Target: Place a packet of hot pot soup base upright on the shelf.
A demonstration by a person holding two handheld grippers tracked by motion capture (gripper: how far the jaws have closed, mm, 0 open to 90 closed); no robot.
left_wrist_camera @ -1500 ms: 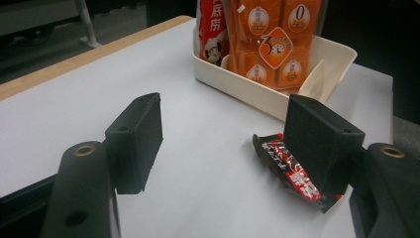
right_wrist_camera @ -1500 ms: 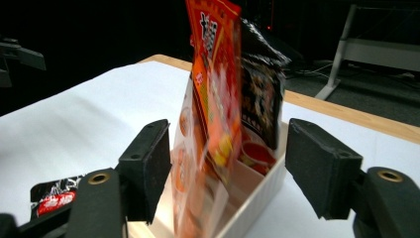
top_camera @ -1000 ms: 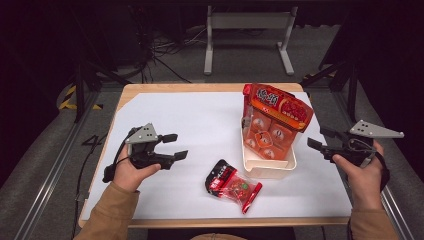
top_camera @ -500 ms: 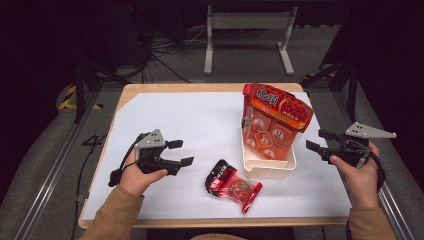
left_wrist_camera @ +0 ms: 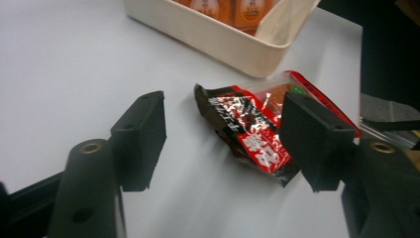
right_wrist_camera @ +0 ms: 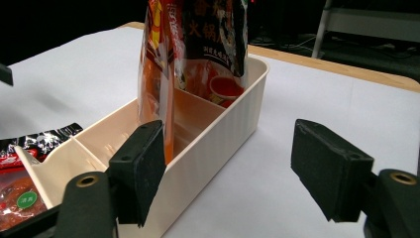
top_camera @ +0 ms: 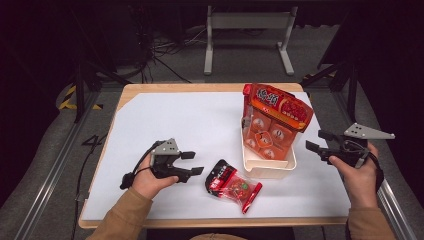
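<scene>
Presently, stock: one orange packet (top_camera: 272, 120) standing in the cream bin (top_camera: 267, 169), done. One red-black sachet (top_camera: 231, 183) flat on the white table (top_camera: 165, 120), just beside the bin, outstanding. My left gripper (top_camera: 195, 163) nears it, jaws just narrowing, nothing pinched. My right gripper (top_camera: 316, 141) idle, jaws apart.

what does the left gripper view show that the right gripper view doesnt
Left gripper view alone: the whole near end of the red and black sauce packet lying flat on the white table, the open left gripper framing it without touching. Right gripper view alone: the tall orange pouch standing upright in the cream bin, with the open right gripper before it. Both share the bin, table and packet.
</scene>
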